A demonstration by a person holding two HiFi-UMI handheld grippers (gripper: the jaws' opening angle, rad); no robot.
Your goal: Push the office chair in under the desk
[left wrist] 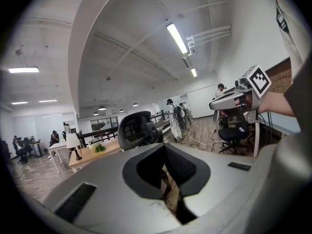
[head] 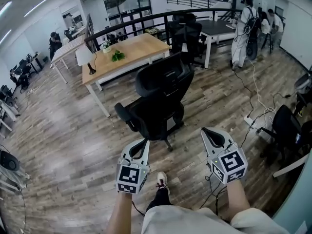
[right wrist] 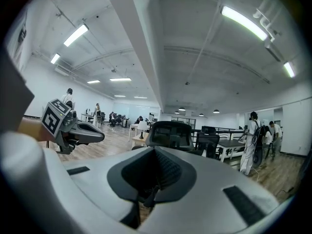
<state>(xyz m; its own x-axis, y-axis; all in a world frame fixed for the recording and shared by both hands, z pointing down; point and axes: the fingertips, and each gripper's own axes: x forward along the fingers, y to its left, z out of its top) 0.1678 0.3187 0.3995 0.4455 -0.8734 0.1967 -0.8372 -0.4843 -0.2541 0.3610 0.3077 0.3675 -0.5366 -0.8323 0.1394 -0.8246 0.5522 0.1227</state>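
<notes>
Left hand-held gripper (head: 144, 142): clenched, nothing in it. Right hand-held gripper (head: 206, 131): same, clenched and empty. Both are held low in front of me, one to each side of my shoe (head: 162, 181), tips pointing forward.

Chair (head: 158, 99): just beyond the tips, not touched. It stands out on the wood floor (head: 63, 145), apart from the surface (head: 139, 48), off its near end. Nothing of it is under the surface yet. The seat seems to lie on my side and the back beyond it, but I can't settle that from here.

Step in hand, as I read it: close the gap and set both tips on the chair.
- Keep them clenched; this is a push, not a grasp.
- Set them on a firm part, level with each other and either side of centre, or the chair will swivel instead of rolling.
- The surface runs on a slant from where I stand, so steer early toward its open side between the legs.
- Go slow at the end: the armrests may meet the edge.

Lamp (head: 86, 57) and plant (head: 117, 56) sit on the surface; a hard bump could shake them. Cables (head: 253, 112) lie on the floor to my right, clear of the likely path.
</notes>
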